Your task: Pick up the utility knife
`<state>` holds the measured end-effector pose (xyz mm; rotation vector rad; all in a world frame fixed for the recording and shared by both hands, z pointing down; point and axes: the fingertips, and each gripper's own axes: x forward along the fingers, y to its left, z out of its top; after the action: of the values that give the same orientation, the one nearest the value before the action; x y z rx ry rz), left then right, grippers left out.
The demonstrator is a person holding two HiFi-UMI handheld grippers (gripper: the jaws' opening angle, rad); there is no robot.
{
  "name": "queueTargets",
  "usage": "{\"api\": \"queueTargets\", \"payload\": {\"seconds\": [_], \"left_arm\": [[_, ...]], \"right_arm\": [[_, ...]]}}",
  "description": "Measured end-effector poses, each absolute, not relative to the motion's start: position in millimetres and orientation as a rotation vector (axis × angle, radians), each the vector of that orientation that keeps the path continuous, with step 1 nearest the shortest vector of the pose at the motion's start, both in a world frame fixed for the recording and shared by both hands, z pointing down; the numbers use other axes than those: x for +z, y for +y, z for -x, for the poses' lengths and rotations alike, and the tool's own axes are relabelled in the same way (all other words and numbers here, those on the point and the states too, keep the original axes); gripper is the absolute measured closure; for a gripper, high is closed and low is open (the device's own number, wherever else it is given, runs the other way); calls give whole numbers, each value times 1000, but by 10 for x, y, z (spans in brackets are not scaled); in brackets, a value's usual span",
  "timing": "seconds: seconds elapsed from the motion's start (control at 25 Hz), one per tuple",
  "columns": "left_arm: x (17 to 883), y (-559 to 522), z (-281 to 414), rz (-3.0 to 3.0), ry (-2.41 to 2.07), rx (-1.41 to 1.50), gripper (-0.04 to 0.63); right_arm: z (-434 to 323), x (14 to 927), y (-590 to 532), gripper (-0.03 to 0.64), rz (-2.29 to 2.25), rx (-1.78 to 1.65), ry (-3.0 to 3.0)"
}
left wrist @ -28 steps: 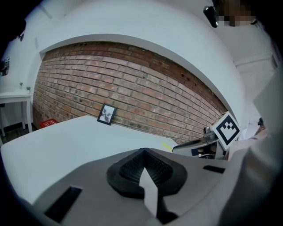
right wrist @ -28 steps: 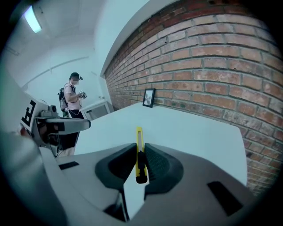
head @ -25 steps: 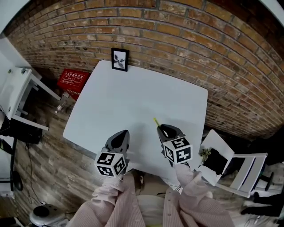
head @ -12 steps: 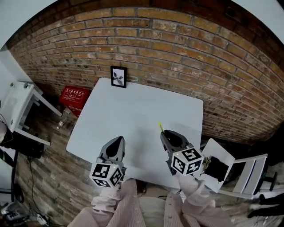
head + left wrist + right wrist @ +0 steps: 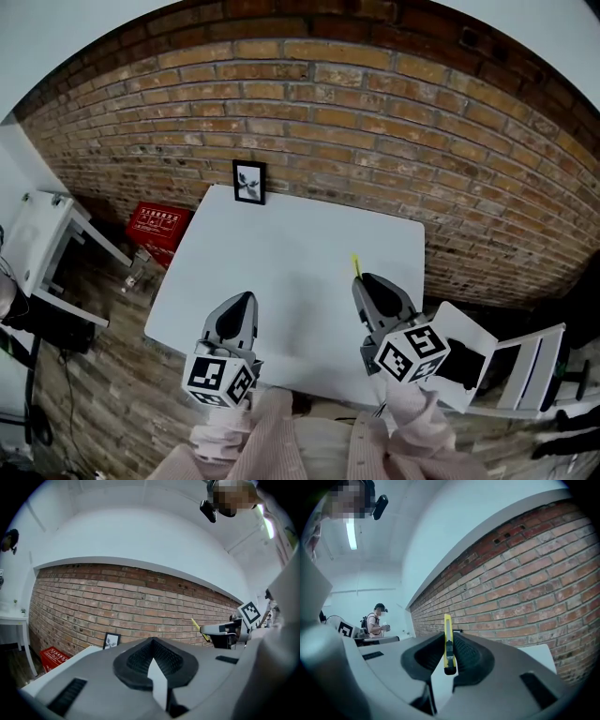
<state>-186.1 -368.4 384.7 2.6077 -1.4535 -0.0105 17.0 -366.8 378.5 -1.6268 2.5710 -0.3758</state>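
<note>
Asker: Furniture at the far left of the head view, what is seen there?

Spotter: A white side table (image 5: 37, 230) is seen on the wooden floor (image 5: 94, 337). A red box (image 5: 157, 223) is set on the floor beside it, at the foot of the brick wall (image 5: 375, 112).

Asker: And further along?

Spotter: A small framed picture (image 5: 248, 181) is stood upright at the far edge of the white table (image 5: 300, 234), against the wall. The left gripper (image 5: 244, 300) is seen over the table's near left edge. Its jaws are pressed together, and nothing is caught between them.

Asker: Where is the utility knife (image 5: 356, 266) found?

Spotter: It is clamped in the right gripper (image 5: 367, 281), which is held over the table's near right part, so the knife is off the tabletop. In the right gripper view the knife is seen edge-on, squeezed between the black pads (image 5: 468, 653), with a dark slider on its narrow edge. Its yellow end is pushed out past the jaw tips, towards the wall.

Asker: And at the right edge?

Spotter: A white chair (image 5: 539, 352) is seen just beyond the table's right side. Something dark (image 5: 459, 345) is laid on it, but it cannot be made out.
</note>
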Motion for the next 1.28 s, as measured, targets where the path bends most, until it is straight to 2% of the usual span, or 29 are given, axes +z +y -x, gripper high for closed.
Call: {"api": "queueTargets", "payload": {"seconds": [0.6,1.28], "left_arm": [[3359,-3637,2062,-2678,-1552,-83,600],[3308,-3631,2108,-2673,-1606,-64,600]], "right_arm": [[-383,3306,-3481,557,1665,-213,2433],[-442,3288,-3467,557,1701,-180,2418]]}}
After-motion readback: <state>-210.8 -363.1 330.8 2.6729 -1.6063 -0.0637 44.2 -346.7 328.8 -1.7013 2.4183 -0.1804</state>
